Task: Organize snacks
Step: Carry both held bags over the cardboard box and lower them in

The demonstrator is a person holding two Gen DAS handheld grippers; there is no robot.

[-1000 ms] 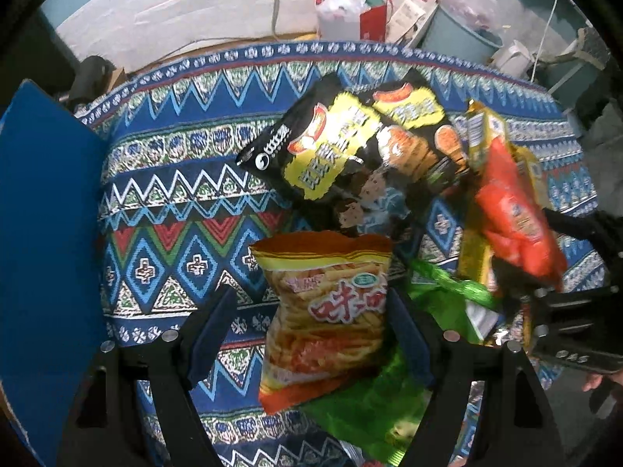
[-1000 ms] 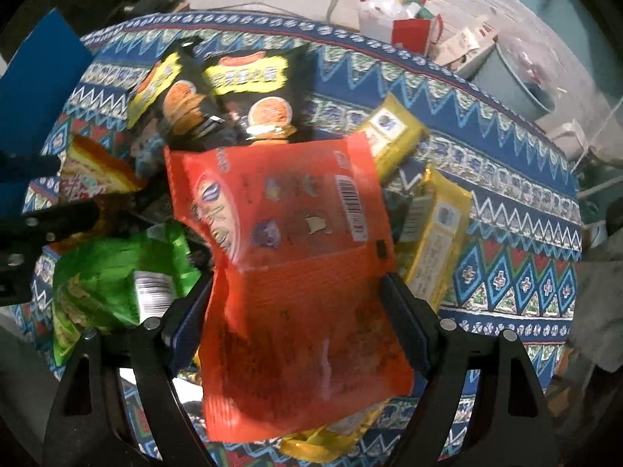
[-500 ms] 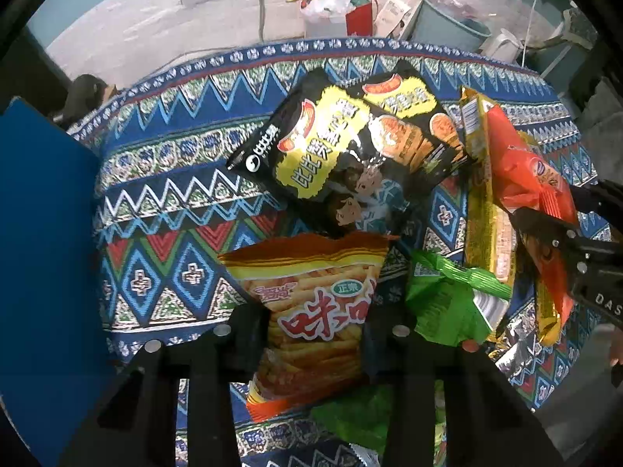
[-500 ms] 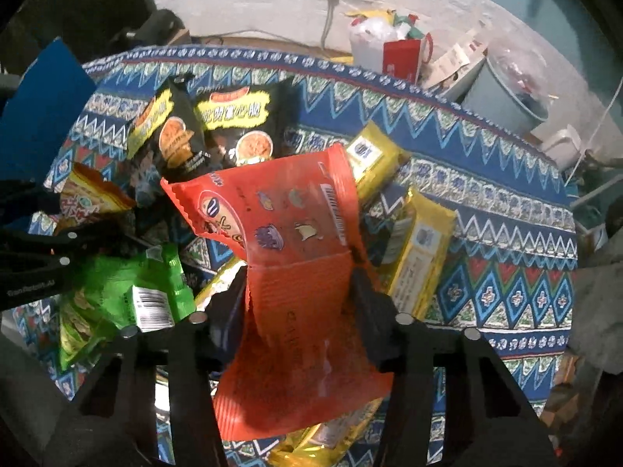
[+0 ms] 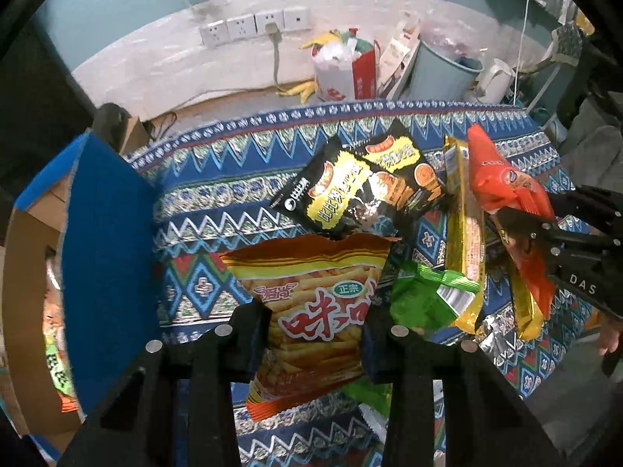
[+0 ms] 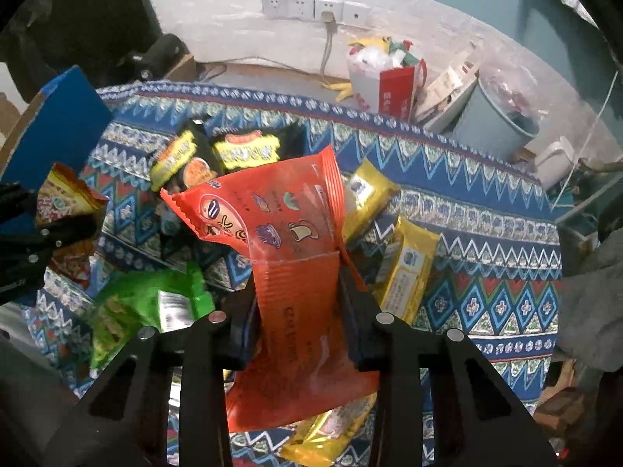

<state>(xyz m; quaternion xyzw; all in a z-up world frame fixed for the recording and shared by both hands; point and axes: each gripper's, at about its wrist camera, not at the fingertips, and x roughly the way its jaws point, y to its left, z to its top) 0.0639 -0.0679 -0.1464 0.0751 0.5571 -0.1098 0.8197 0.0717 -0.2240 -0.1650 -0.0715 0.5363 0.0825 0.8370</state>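
Observation:
My left gripper [image 5: 315, 330] is shut on an orange-and-yellow bag of fries-style snacks [image 5: 315, 299], held above the patterned tablecloth [image 5: 233, 202]. My right gripper [image 6: 298, 292] is shut on an orange-red snack packet [image 6: 280, 225], also lifted; it shows at the right of the left wrist view [image 5: 502, 186]. On the cloth lie two black-and-yellow bags [image 5: 362, 190], a green bag [image 5: 424, 299] and yellow packets [image 6: 405, 268]. An open blue-lined cardboard box [image 5: 105, 241] stands at the left, with a snack inside.
Beyond the table's far edge are wall sockets [image 5: 253, 27], a white-and-red bag of rubbish [image 5: 342, 74], a pale blue bin [image 5: 444, 74] and a white jug [image 5: 494, 81]. A dark object [image 5: 111, 122] sits by the box's far corner.
Both grippers have closed on their packets and lifted them off the pile, pulling back so more of the wall and floor shows.

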